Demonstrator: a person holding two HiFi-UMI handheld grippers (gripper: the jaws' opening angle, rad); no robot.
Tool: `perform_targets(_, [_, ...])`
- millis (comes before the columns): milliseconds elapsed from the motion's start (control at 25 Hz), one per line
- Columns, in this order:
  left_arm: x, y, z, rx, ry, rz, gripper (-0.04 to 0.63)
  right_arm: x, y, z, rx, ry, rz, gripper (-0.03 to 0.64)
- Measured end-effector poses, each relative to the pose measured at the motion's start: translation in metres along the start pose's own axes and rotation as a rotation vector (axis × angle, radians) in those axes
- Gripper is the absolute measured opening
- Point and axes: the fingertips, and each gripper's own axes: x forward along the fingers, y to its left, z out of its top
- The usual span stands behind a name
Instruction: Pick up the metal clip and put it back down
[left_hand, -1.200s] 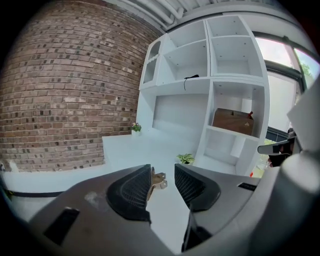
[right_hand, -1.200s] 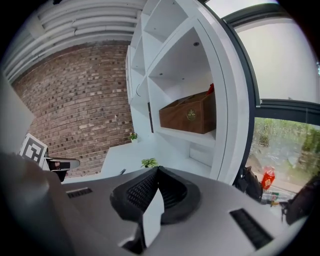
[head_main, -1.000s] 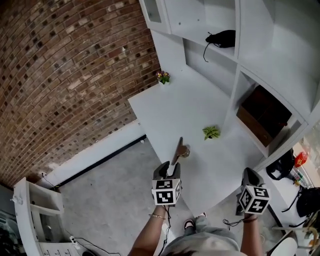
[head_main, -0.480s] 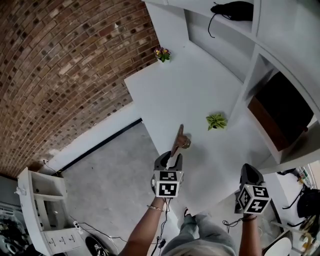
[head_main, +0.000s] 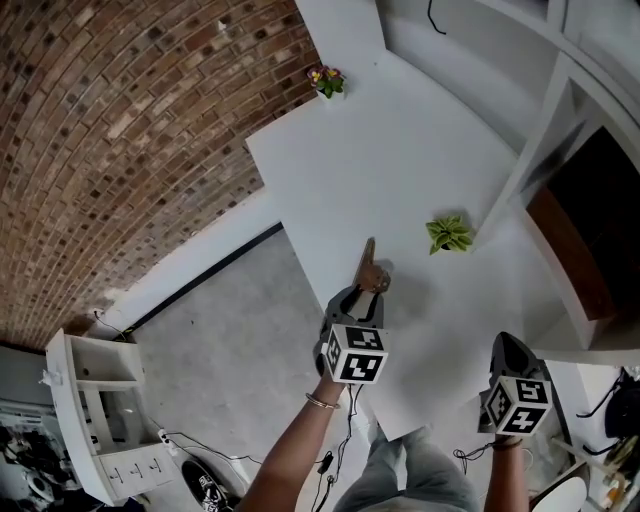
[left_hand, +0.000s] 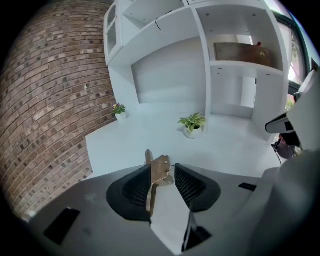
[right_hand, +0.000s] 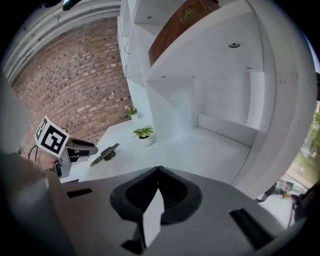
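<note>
Status: the metal clip (left_hand: 156, 172) rests on the white desk (head_main: 400, 150), near its front edge. My left gripper (left_hand: 165, 181) stands open around it, with the clip close against the left pad and clear of the right one. No grip is applied, so either the lift is pending or the put-down is complete (the views do not settle which). Pose: left forearm extended, jaws pointing across the desk toward the potted plant (head_main: 449, 234). My right gripper (right_hand: 159, 186) is closed on nothing, held back at the desk's near corner, well apart from the clip
</note>
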Motion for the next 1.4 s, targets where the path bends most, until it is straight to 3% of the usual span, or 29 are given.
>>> perform_targets(680, [0.048,-0.003,-0.010,0.139,0.122,0.048,0.150,0.034,-0.011,-0.016,0.040,0.033,0.009,0.002])
perform_targets(960, [0.052,0.000,-0.013,0.180,0.135,0.074,0.149,0.033,-0.009,-0.017,0.032,0.042,0.017,0.002])
perform_targets(1400, [0.059,0.003,-0.018,0.154,0.143,0.065,0.135,0.029,-0.011,-0.022,0.030,0.052,0.008,0.002])
